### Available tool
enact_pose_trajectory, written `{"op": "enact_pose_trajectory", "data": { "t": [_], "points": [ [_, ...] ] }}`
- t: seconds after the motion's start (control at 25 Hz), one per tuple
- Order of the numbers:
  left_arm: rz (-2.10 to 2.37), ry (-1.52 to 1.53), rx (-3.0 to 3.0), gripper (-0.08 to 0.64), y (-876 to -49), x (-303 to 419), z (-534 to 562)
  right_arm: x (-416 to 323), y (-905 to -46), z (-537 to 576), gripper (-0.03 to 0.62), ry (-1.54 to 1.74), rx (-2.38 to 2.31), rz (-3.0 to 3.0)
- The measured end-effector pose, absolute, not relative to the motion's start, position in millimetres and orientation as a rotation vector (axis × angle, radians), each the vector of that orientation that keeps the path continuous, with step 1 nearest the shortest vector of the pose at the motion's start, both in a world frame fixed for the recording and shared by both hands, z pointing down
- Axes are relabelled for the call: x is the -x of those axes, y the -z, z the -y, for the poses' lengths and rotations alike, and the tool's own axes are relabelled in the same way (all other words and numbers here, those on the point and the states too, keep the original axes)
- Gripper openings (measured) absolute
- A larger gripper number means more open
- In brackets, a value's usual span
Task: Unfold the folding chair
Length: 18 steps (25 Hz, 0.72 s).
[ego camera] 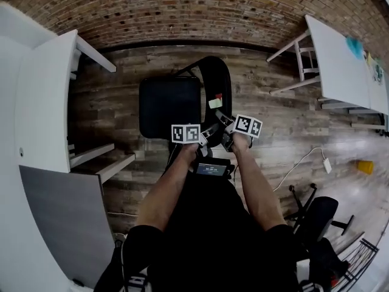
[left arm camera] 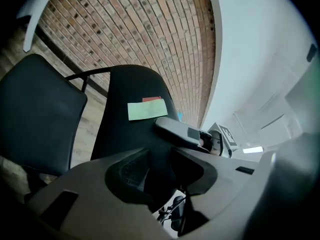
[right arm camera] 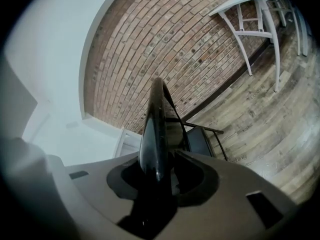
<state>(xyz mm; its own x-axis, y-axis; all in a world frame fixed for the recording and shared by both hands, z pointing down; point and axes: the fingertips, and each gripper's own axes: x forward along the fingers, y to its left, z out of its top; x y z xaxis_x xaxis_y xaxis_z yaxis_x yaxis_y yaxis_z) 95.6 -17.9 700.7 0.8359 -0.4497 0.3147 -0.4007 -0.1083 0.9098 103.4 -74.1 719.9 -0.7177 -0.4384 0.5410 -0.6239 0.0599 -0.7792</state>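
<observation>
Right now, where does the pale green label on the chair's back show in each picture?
Head view: green label just right of centre, on the backrest.
Left gripper view: near centre, on the backrest.
Right gripper view: not in it; backrest edge-on.
Shared landmark: brick wall.

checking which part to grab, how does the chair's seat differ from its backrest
Shape: the seat is a squarish panel, while the backrest has a rounded top.
Labels: the backrest carries a green note and a red note; the seat is bare.
Hold: the left claw and the right claw both grip the backrest; neither touches the seat.
Both are black.
</observation>
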Motion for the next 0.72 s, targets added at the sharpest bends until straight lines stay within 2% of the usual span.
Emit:
{"op": "enact_pose_trajectory", "data": {
  "t": [0.32,0.72],
  "points": [
    [0.873,0.191,-1.632,0.144,-699,-63,-18,-103,-719,81,0.147,-1.773,-1.026,2.236],
    [1.026,0.362,-1.653,0.14,-651,-5,-40,-108,-717,83,0.153,-1.721,-1.104,2.141]
  ]
}}
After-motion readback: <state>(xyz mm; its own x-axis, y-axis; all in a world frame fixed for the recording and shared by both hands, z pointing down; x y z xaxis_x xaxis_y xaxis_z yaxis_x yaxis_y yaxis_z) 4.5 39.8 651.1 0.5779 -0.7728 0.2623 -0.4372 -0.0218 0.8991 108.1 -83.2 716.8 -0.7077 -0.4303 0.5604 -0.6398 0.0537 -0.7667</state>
